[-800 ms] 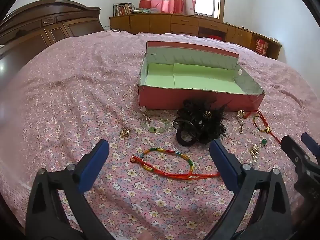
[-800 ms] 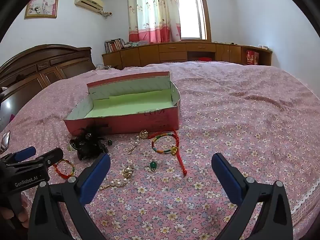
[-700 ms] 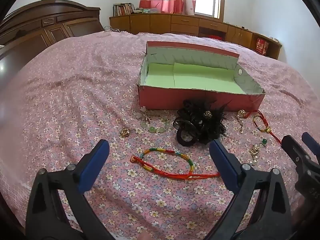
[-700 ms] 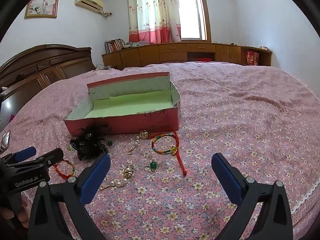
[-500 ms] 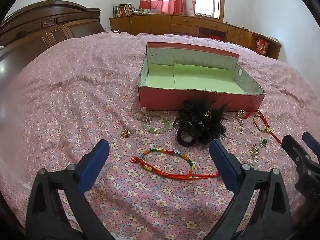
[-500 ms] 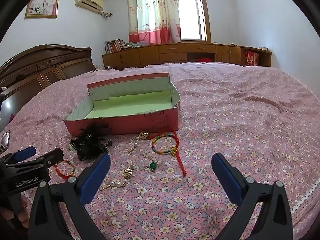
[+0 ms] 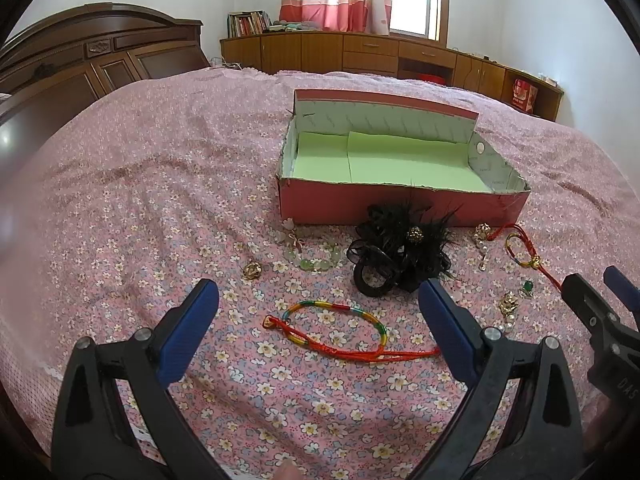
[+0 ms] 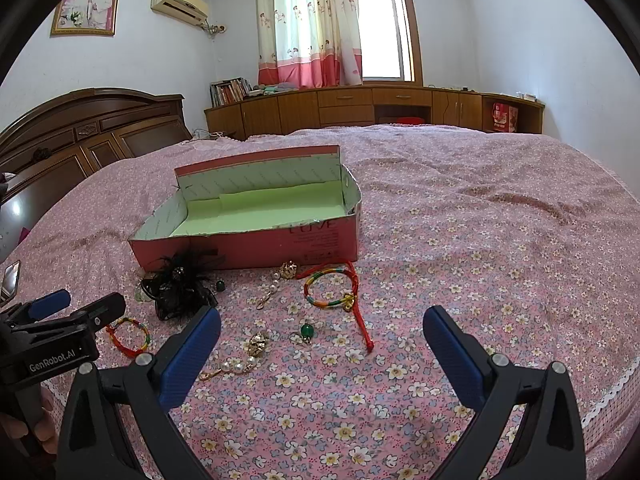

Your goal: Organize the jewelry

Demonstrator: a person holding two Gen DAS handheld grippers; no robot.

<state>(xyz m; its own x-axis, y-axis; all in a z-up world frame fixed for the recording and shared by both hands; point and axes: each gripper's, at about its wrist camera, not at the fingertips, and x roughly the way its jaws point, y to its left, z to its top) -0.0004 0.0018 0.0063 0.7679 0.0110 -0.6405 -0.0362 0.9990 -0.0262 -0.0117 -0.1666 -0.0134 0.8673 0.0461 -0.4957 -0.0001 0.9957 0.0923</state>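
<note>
An open red box [image 7: 400, 210] with a green lining [image 8: 260, 208] lies on the bed. In front of it lie a black feather hair clip [image 7: 400, 256], a rainbow cord bracelet [image 7: 340, 328], a jade bead bracelet [image 7: 316, 260], a gold charm [image 7: 252, 270], a second rainbow bracelet with red cord [image 8: 332, 288], a green pendant [image 8: 306, 330] and a pearl and gold piece [image 8: 248, 354]. My left gripper [image 7: 318, 320] is open above the rainbow bracelet. My right gripper [image 8: 320, 344] is open above the green pendant. Both are empty.
The pink floral bedspread [image 8: 480, 240] covers the whole bed. A dark wooden headboard [image 7: 100, 60] stands at the left and low wooden cabinets [image 8: 360, 108] line the far wall. A phone [image 8: 10, 280] lies at the left edge of the bed.
Both grippers stay nearly still and open. The left view has shifted slightly. No jewelry has moved.
</note>
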